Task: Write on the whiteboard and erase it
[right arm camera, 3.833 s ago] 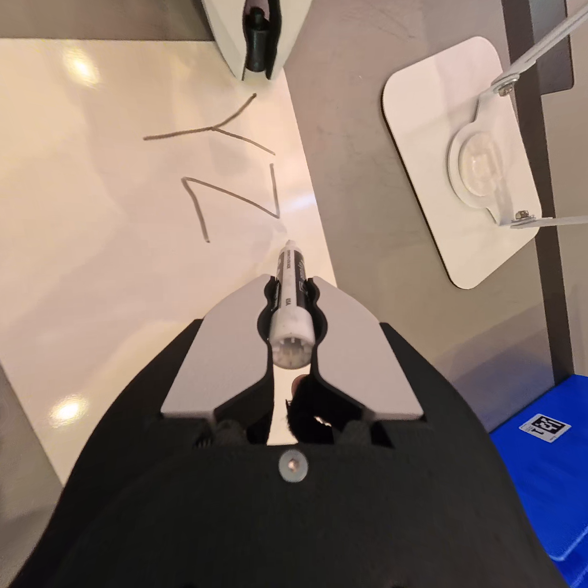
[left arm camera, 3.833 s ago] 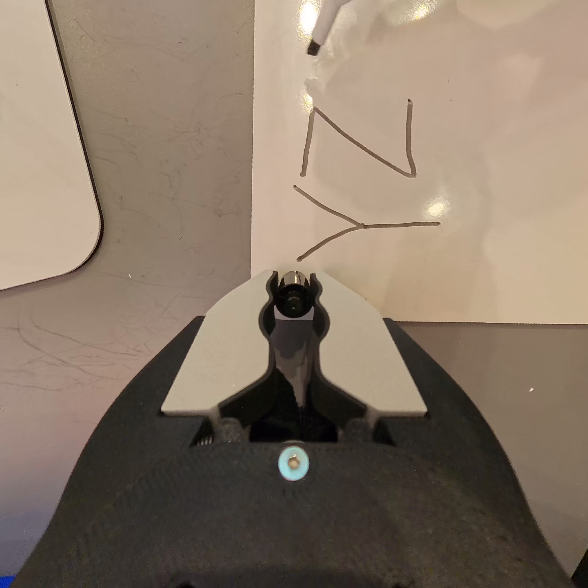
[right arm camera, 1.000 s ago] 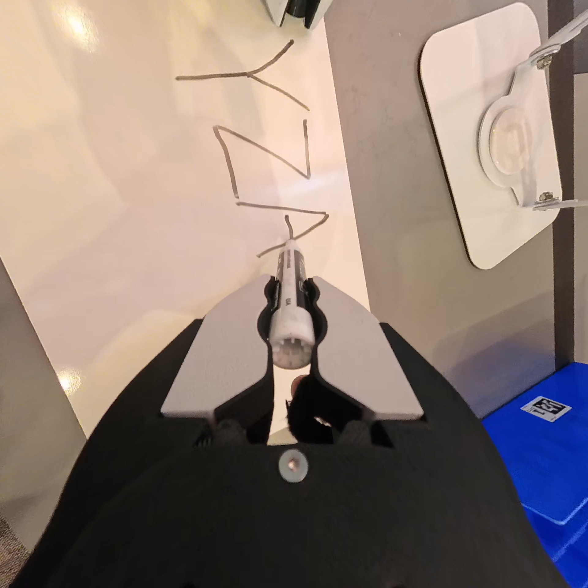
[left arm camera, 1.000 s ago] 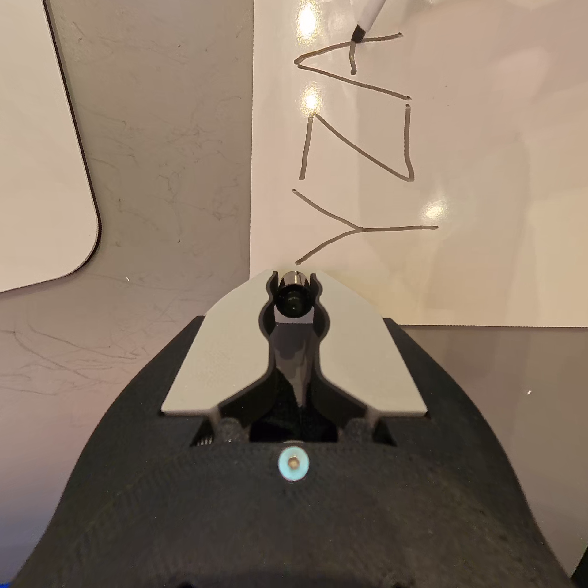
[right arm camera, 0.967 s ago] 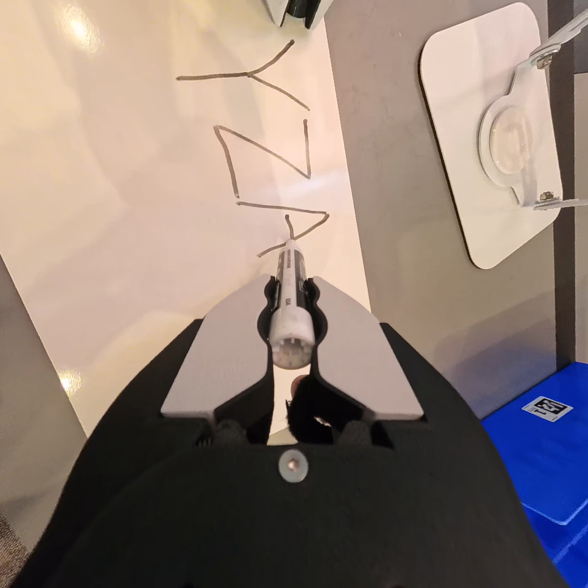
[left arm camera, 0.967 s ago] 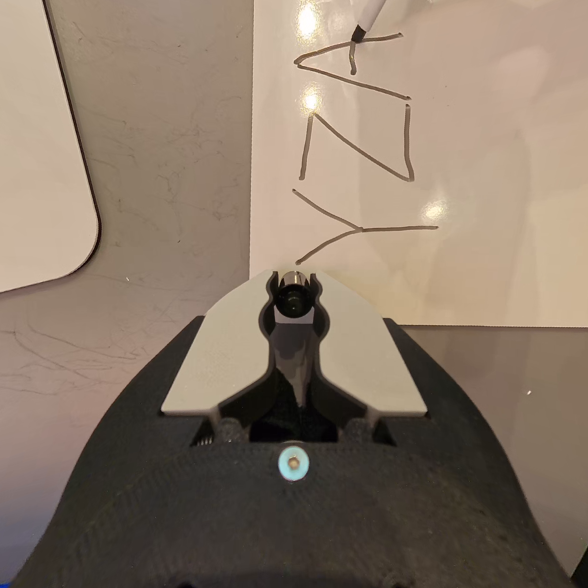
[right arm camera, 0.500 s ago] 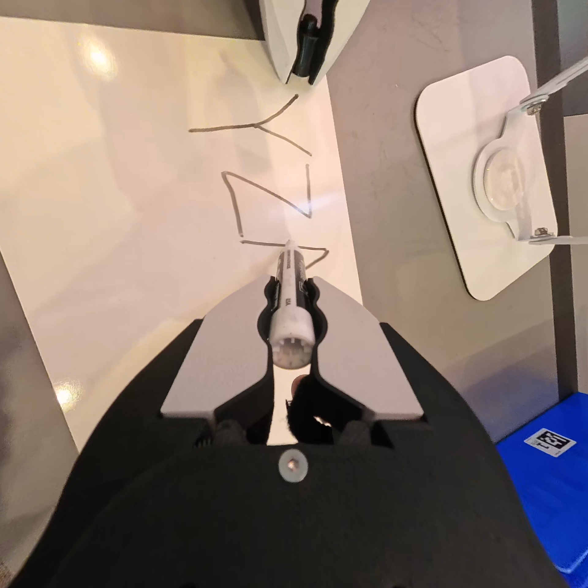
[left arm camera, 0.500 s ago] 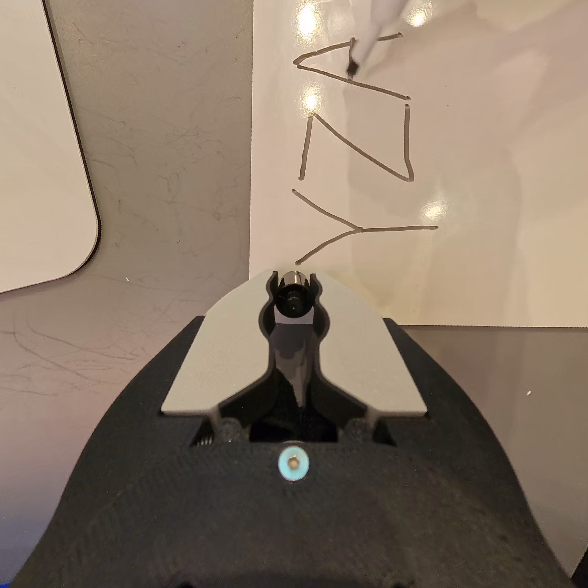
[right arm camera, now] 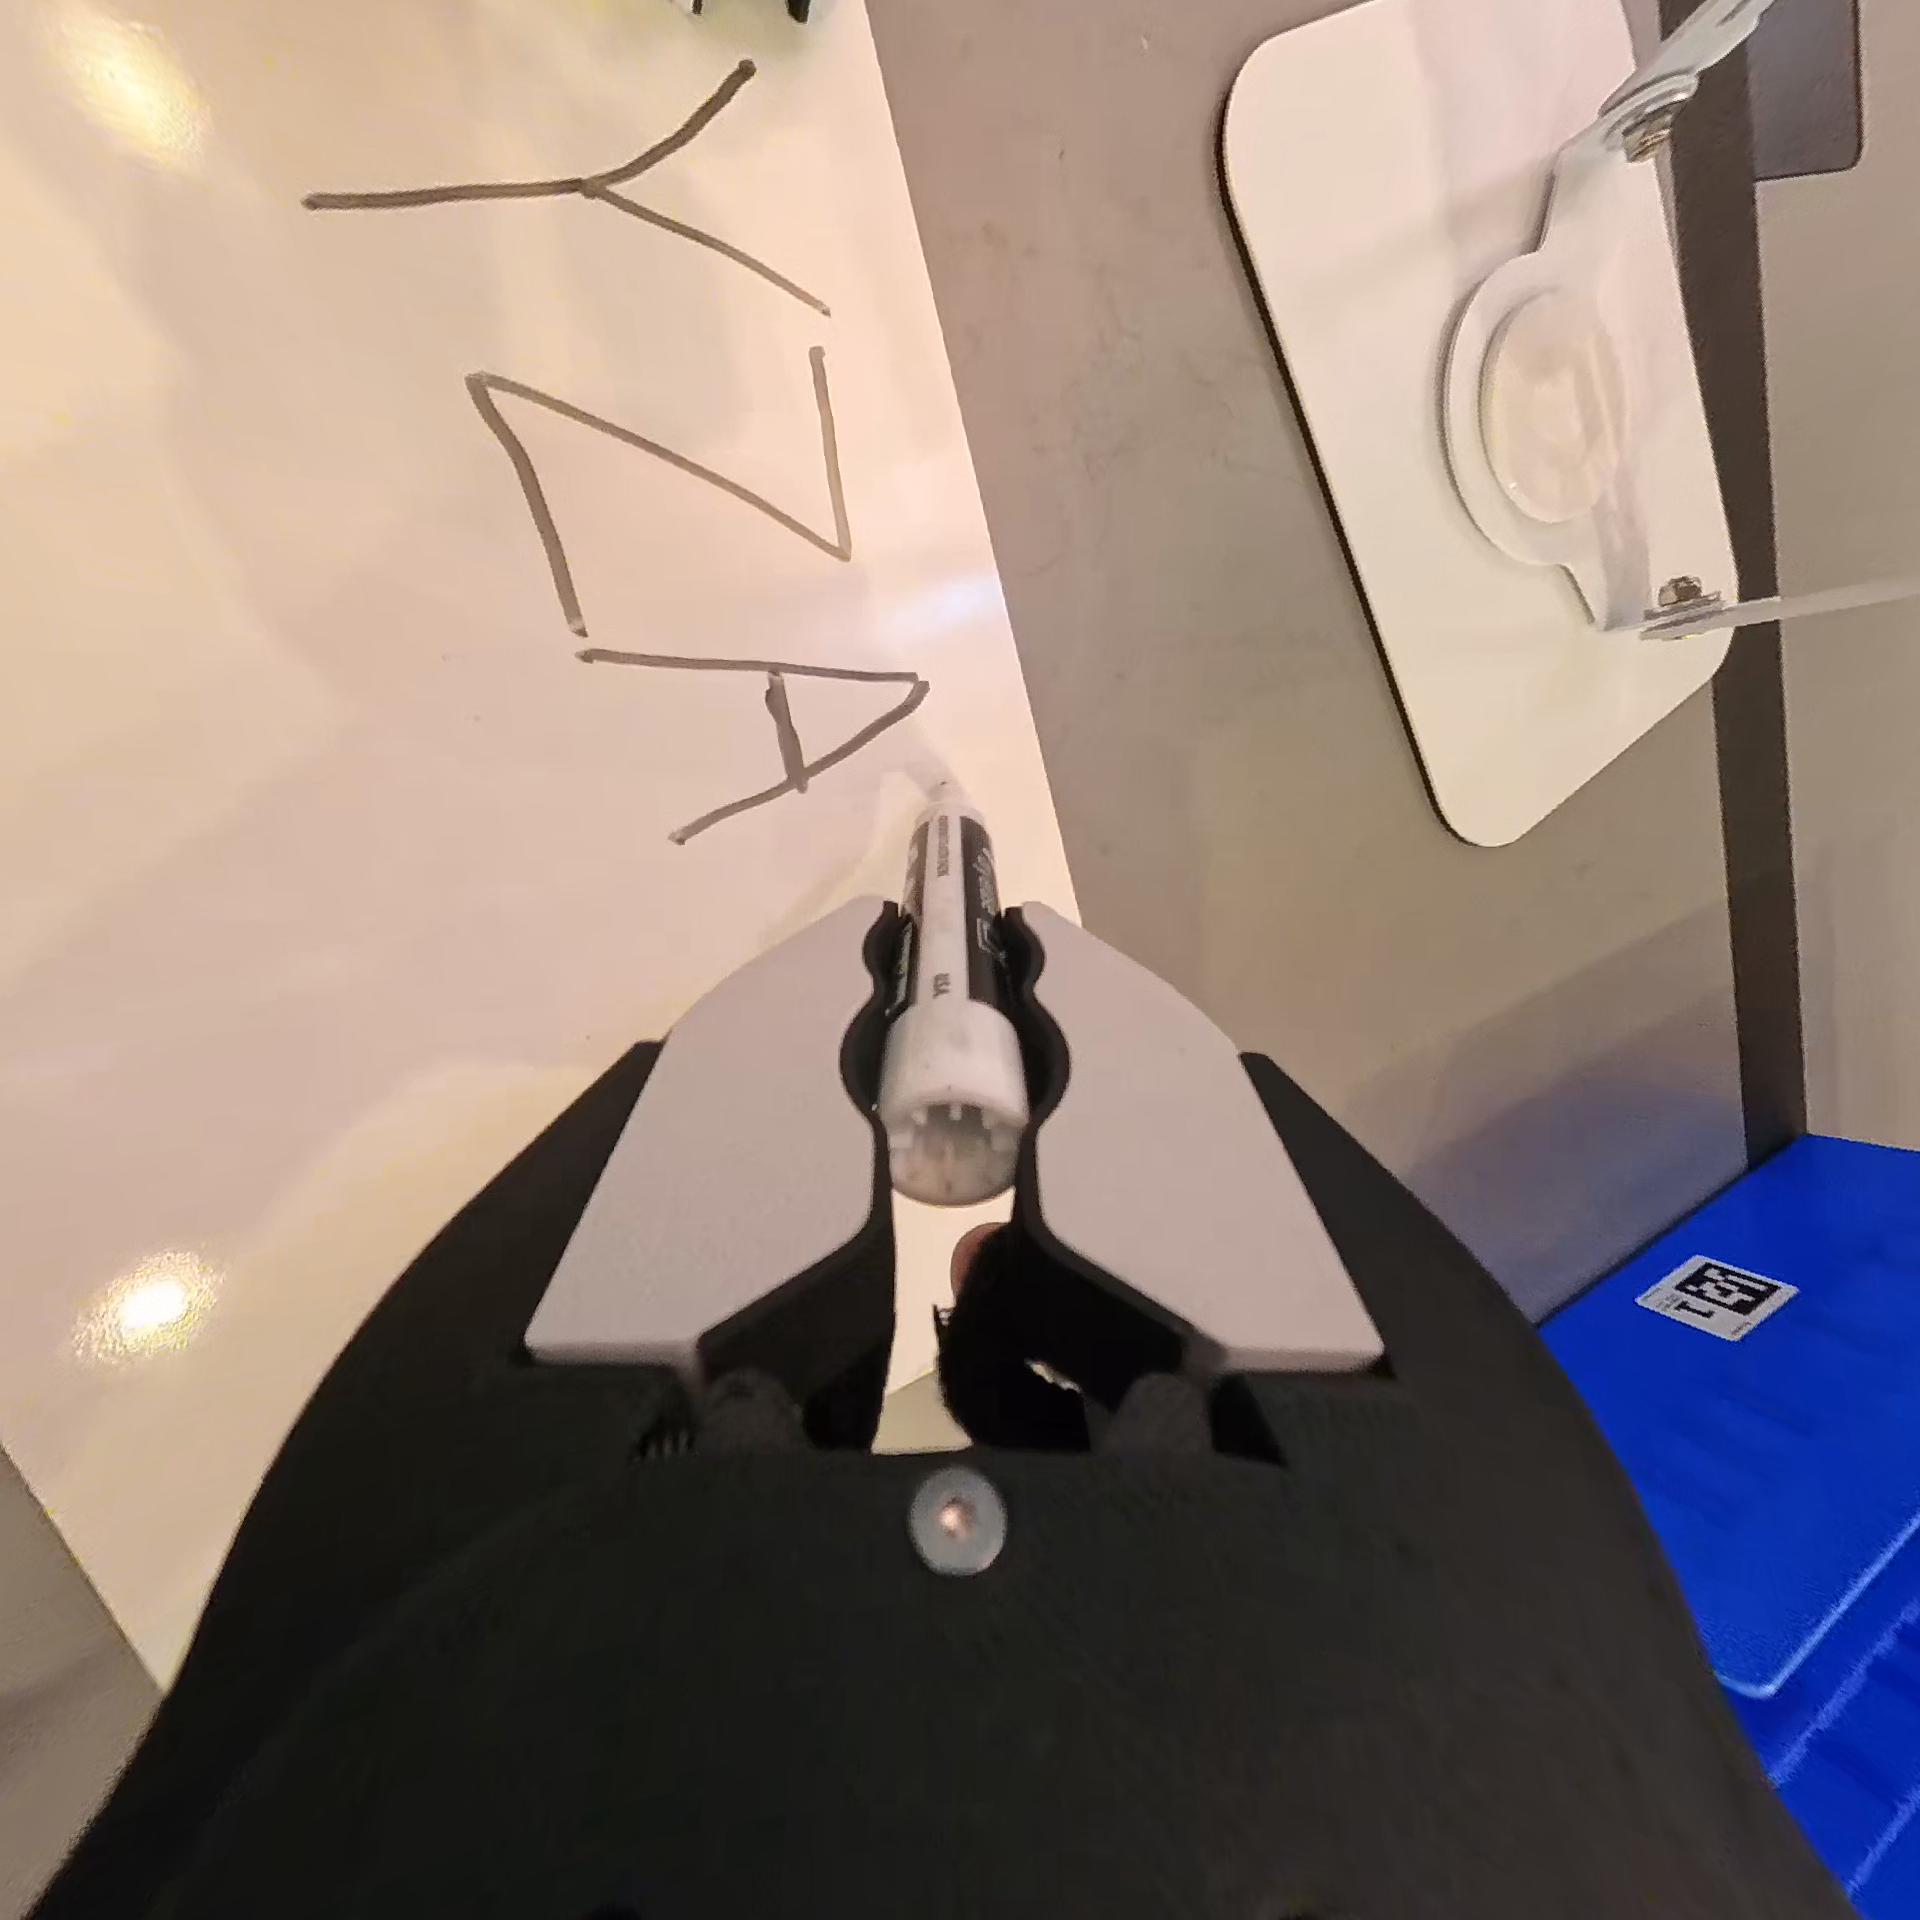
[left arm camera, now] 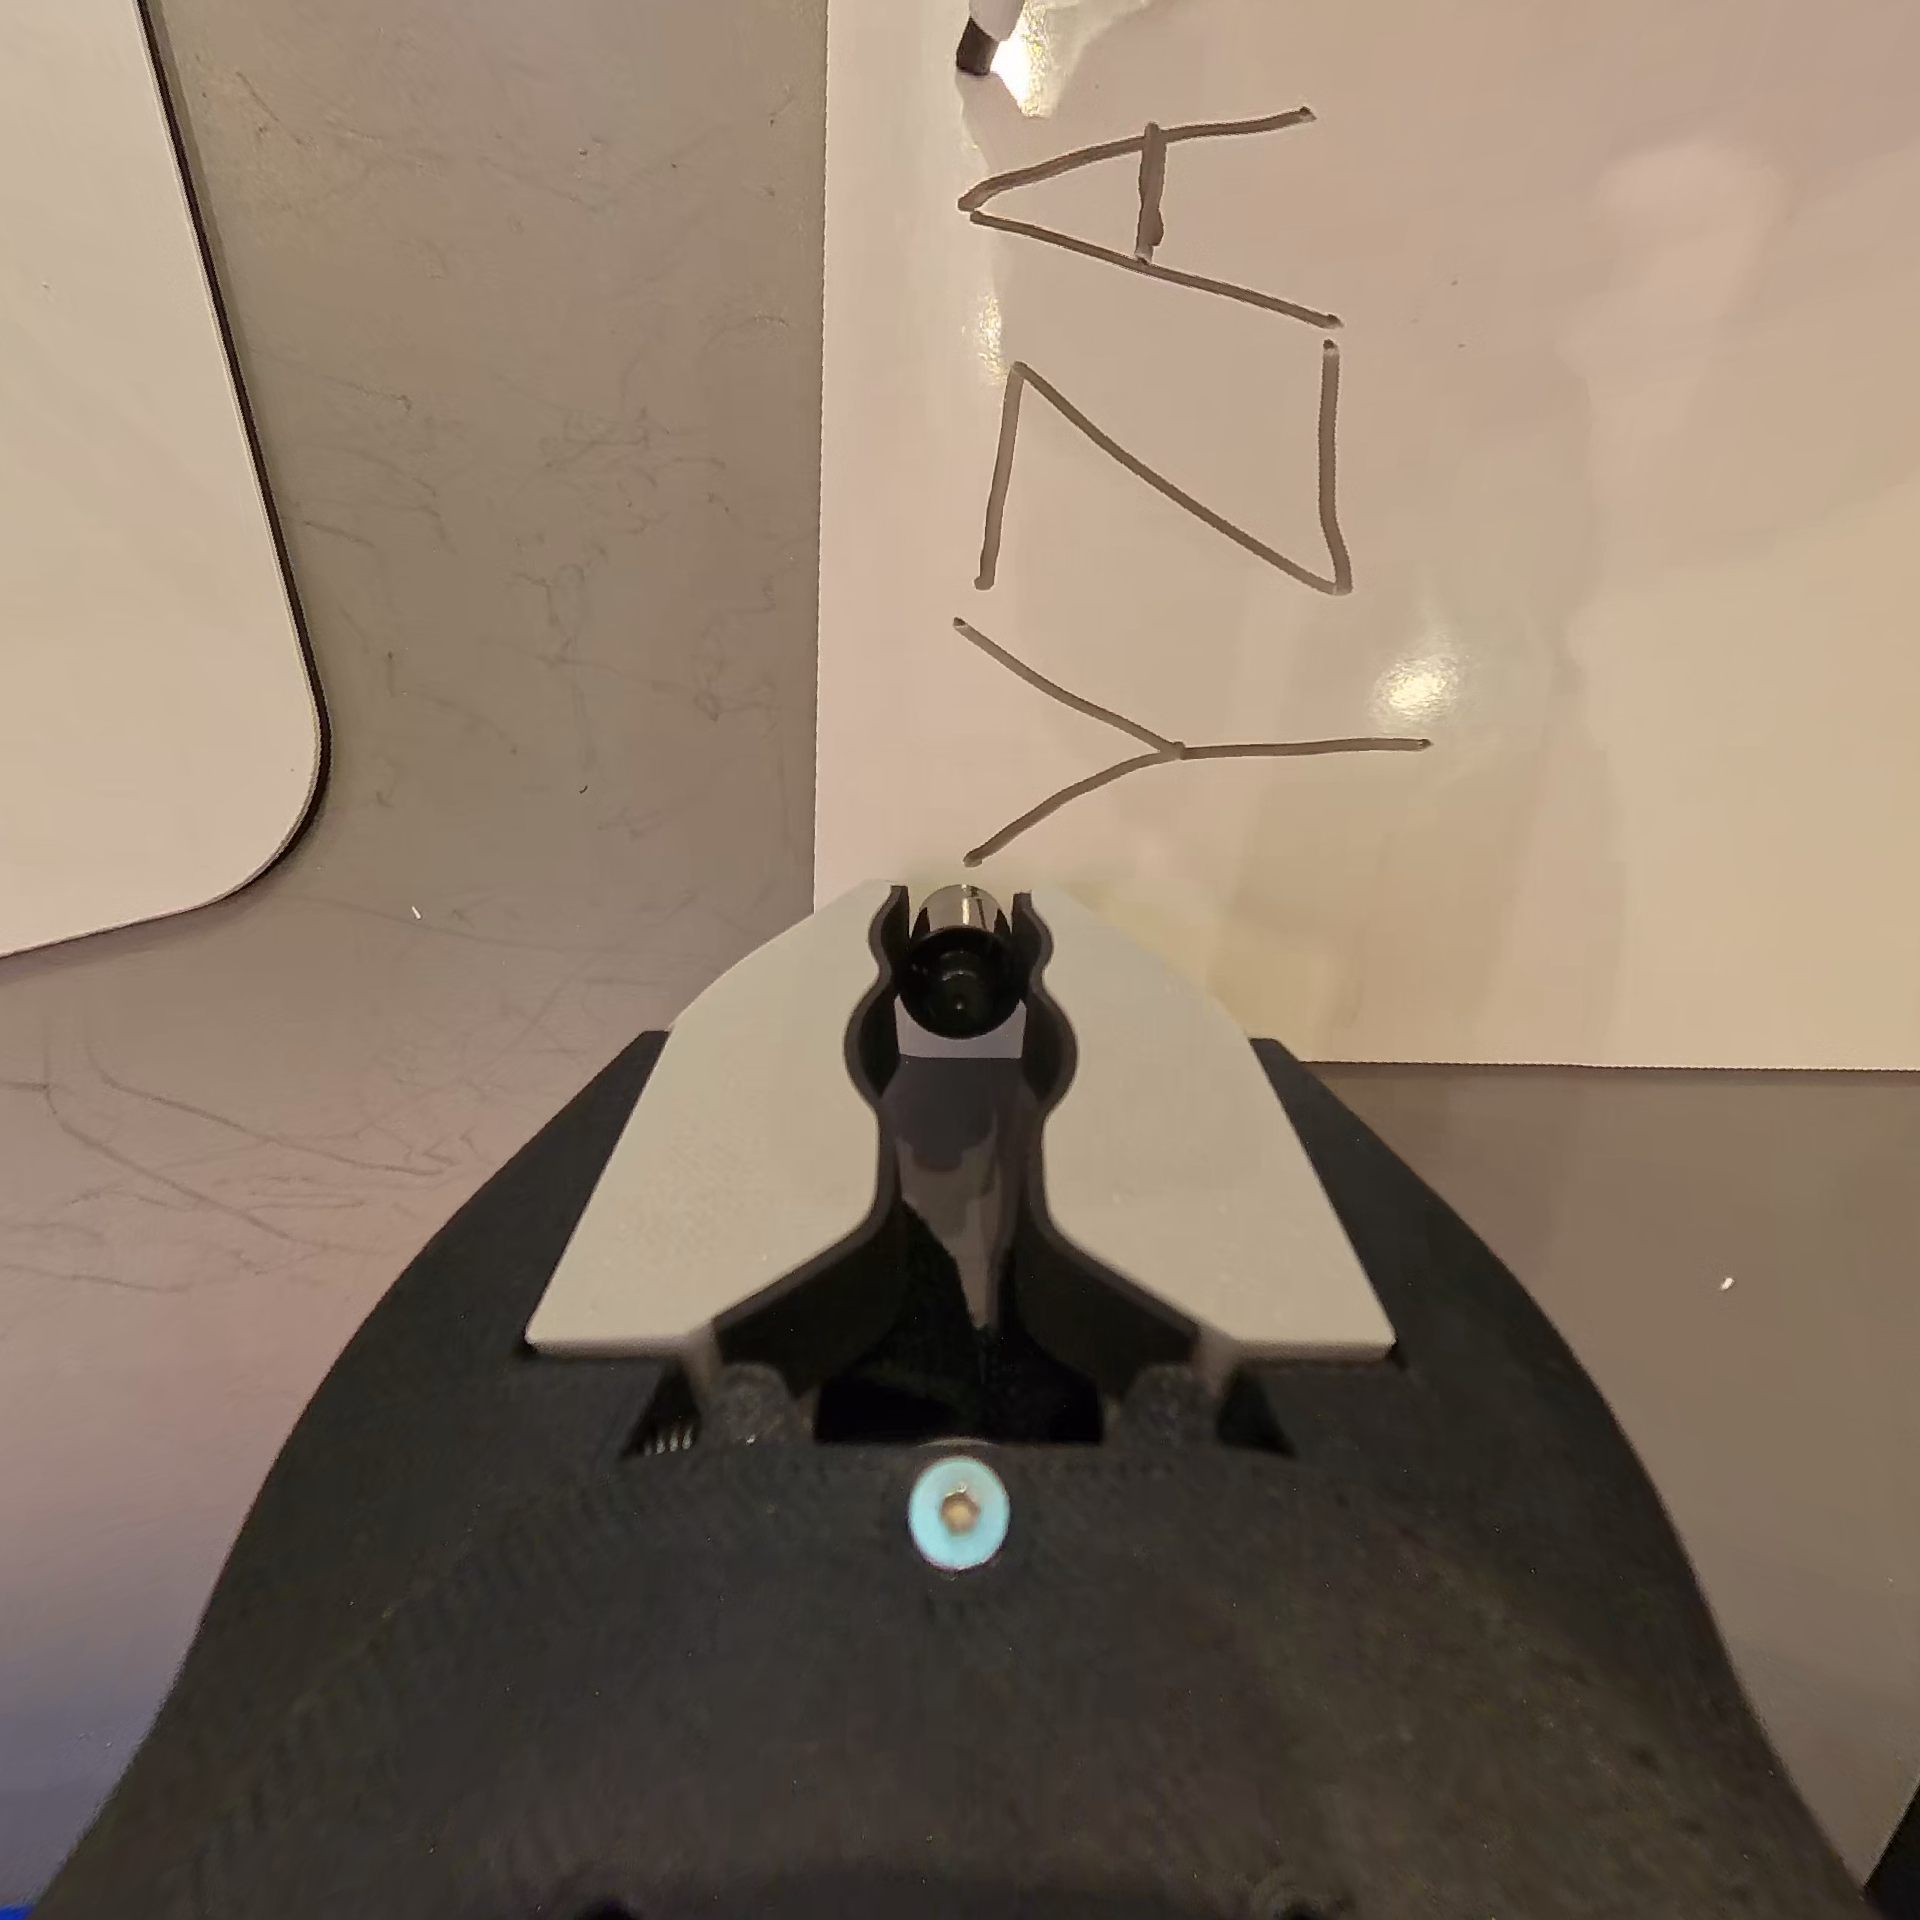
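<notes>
The right gripper [right arm camera: 954, 925] has its grey jaws pressed on a white-and-black barrelled whiteboard marker [right arm camera: 951, 997], tip poised near the edge of the glossy white whiteboard [right arm camera: 260, 831] on the grey table [right arm camera: 1143, 623] — just beside the dark hand-drawn strokes [right arm camera: 665, 468]. The left gripper [left arm camera: 961, 904] is closed on a small black marker cap [left arm camera: 958, 961] at the whiteboard's corner — both narrowly parted

White whiteboard [right arm camera: 312, 727] with grey strokes [right arm camera: 665, 488]; white-and-black marker [right arm camera: 951, 966]; black cap [left arm camera: 961, 971]; grey scuffed surface [left arm camera: 540, 520]; blue box [right arm camera: 1714, 1403].
</notes>
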`<state>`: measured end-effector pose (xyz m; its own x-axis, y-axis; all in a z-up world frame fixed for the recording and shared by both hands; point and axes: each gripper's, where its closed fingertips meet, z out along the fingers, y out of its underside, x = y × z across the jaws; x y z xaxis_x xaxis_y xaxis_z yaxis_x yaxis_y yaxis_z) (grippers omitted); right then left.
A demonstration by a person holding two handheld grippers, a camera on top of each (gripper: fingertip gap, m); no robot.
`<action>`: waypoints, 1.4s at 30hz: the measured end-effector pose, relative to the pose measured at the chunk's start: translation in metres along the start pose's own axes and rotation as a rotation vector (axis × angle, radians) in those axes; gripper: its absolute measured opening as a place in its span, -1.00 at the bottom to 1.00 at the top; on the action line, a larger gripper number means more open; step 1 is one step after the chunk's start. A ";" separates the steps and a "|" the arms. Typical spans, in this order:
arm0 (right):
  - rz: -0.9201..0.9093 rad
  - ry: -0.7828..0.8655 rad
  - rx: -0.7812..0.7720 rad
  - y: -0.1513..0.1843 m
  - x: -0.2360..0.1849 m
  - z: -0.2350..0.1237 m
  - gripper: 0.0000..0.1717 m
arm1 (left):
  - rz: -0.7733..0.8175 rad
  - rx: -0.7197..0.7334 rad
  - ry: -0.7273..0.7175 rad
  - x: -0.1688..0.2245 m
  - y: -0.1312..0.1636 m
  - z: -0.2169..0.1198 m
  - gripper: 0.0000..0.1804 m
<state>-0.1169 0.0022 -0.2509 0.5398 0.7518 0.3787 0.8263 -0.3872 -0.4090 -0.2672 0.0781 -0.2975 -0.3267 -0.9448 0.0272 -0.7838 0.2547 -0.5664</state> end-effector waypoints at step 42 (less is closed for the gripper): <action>-0.002 0.032 -0.046 0.016 0.005 -0.006 -0.77 | 0.001 0.001 0.002 0.001 -0.001 0.000 -0.78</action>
<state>-0.1003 -0.0039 -0.2504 0.5421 0.7355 0.4063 0.8337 -0.4105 -0.3694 -0.2666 0.0772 -0.2974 -0.3287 -0.9440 0.0283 -0.7830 0.2556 -0.5671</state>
